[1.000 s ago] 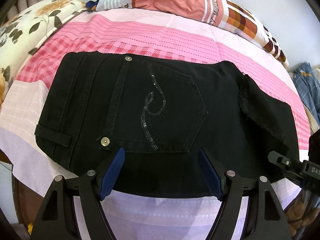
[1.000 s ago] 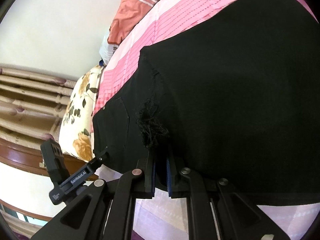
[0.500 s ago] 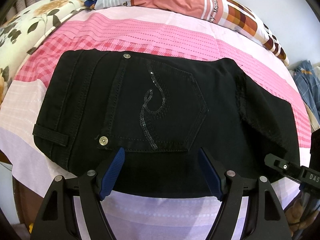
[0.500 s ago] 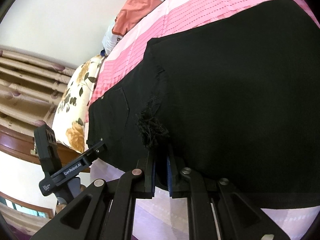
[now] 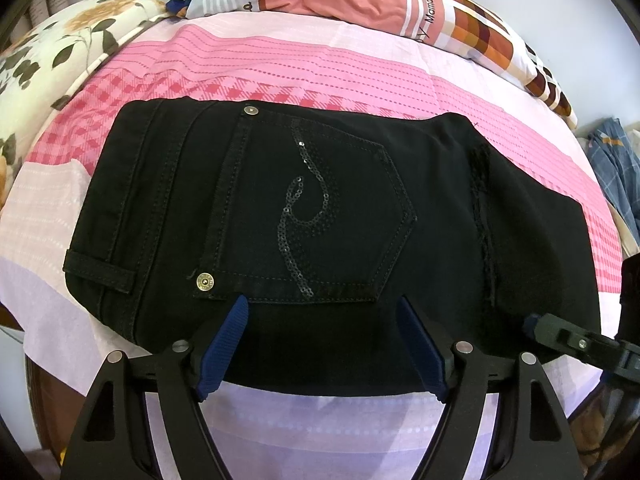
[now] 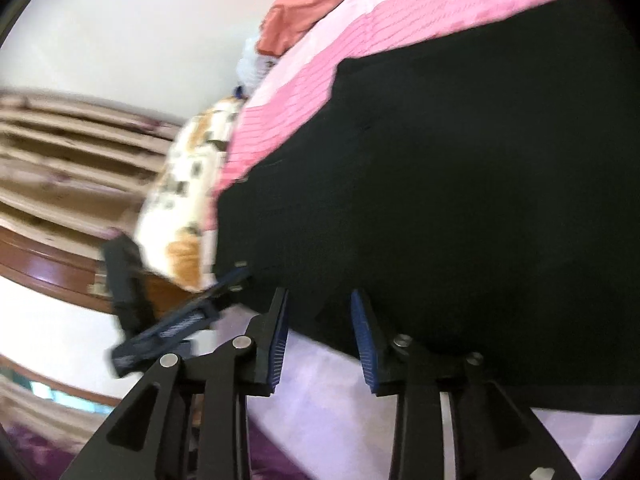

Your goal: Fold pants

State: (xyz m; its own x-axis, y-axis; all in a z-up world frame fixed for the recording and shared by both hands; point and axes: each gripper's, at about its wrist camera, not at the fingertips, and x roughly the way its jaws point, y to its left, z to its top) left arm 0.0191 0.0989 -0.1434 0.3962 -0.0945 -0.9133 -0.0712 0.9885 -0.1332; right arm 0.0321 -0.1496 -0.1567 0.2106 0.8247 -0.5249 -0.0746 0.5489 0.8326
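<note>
Black pants (image 5: 332, 216) lie folded flat on the pink striped bedsheet (image 5: 312, 64), back pocket with a sequin swirl facing up and the waistband at the left. My left gripper (image 5: 322, 308) is open and empty, its blue pads over the near edge of the pants. My right gripper (image 6: 318, 300) is open and empty at the near edge of the pants (image 6: 460, 184); this view is blurred. The right gripper's tip shows in the left wrist view (image 5: 560, 334) at the lower right.
A salmon and white patterned pillow (image 5: 360, 4) lies along the far edge of the bed. A floral pillow (image 5: 52, 56) is at the far left. Blue checked cloth (image 5: 616, 160) is at the right. A wooden headboard (image 6: 60, 184) shows left in the right wrist view.
My right gripper has opened and let go of the frayed hem, which now lies flat on the pants. Its view has swung and blurred. The left gripper has barely moved.
</note>
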